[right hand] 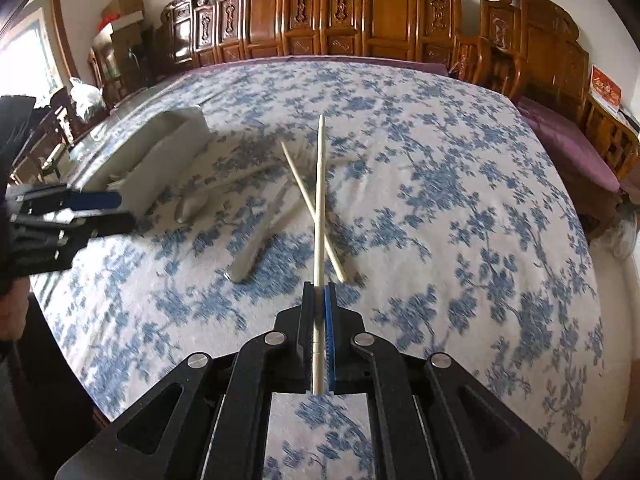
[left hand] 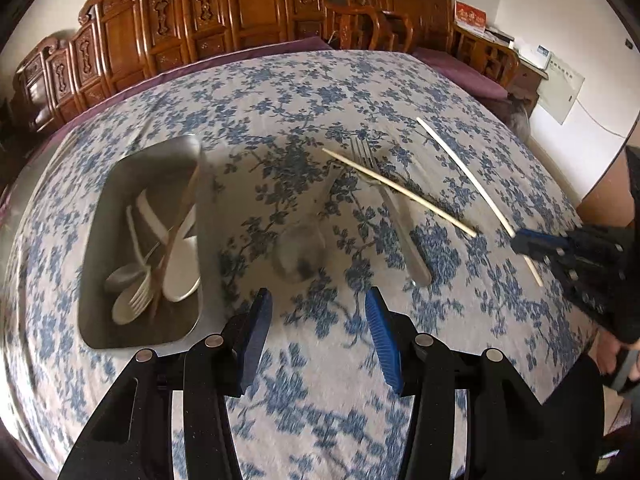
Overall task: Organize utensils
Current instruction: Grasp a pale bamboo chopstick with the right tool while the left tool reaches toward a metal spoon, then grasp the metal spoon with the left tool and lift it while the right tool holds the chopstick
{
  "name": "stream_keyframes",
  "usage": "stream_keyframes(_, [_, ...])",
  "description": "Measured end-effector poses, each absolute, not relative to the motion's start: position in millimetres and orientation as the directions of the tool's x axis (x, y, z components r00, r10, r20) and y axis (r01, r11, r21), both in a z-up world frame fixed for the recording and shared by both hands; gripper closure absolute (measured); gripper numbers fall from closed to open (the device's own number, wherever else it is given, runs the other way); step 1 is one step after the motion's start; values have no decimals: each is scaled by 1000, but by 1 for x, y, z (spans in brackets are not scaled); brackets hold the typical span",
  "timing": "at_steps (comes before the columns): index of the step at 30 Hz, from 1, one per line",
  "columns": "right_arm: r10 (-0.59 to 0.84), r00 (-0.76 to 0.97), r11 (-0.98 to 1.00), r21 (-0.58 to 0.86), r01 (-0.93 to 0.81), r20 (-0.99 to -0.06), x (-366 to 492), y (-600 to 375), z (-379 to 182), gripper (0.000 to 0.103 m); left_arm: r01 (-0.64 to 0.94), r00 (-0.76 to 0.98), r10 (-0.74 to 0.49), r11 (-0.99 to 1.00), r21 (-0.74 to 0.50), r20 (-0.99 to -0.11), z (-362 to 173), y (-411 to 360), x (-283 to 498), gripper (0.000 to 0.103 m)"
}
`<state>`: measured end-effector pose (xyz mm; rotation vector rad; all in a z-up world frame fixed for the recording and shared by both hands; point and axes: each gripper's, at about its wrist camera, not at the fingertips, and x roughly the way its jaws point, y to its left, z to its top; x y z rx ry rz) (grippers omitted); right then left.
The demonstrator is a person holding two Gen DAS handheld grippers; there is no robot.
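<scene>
A metal tray (left hand: pixel 104 208) at the left holds white plastic spoons, a white fork, a metal spoon and a brown chopstick. On the cloth lie a metal spoon (left hand: pixel 298 252), a metal fork (left hand: pixel 394 216) and a pale chopstick (left hand: pixel 400 192) across the fork. My left gripper (left hand: pixel 316 308) is open and empty, just short of the spoon. My right gripper (right hand: pixel 319 296) is shut on a second pale chopstick (right hand: pixel 319 200), held above the cloth; it also shows in the left wrist view (left hand: pixel 464 172). The tray (right hand: pixel 160 160) sits far left in the right wrist view.
The table wears a blue floral cloth (left hand: pixel 320 92). Carved wooden chairs (left hand: pixel 256 4) line the far side. The left gripper (right hand: pixel 96 212) shows at the left edge of the right wrist view. A person's arm (left hand: pixel 608 192) is at the right.
</scene>
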<state>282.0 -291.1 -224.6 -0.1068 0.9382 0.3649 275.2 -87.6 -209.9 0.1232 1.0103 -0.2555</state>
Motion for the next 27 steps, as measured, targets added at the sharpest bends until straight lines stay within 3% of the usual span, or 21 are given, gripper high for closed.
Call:
stream_keyframes(7, [262, 526, 936, 81, -341, -809, 285, -300, -230, 97, 293, 478, -110, 955, 40, -871, -221, -110, 313, 58])
stream_keyframes(10, [271, 527, 936, 93, -339, -806, 287, -301, -228, 97, 290, 460, -100, 956, 42, -882, -225, -116, 329, 71])
stream_keyframes(20, [293, 531, 933, 117, -340, -795, 288, -301, -220, 97, 284, 394, 8, 950, 131, -919, -252, -125, 371, 76])
stream_keyframes(22, [298, 528, 932, 123, -341, -795, 288, -301, -220, 97, 270, 393, 31, 952, 147, -919, -255, -123, 374, 87])
stream_keyframes(27, [303, 522, 929, 124, -348, -797, 287, -298, -221, 97, 296, 385, 31, 942, 155, -923, -256, -124, 373, 86])
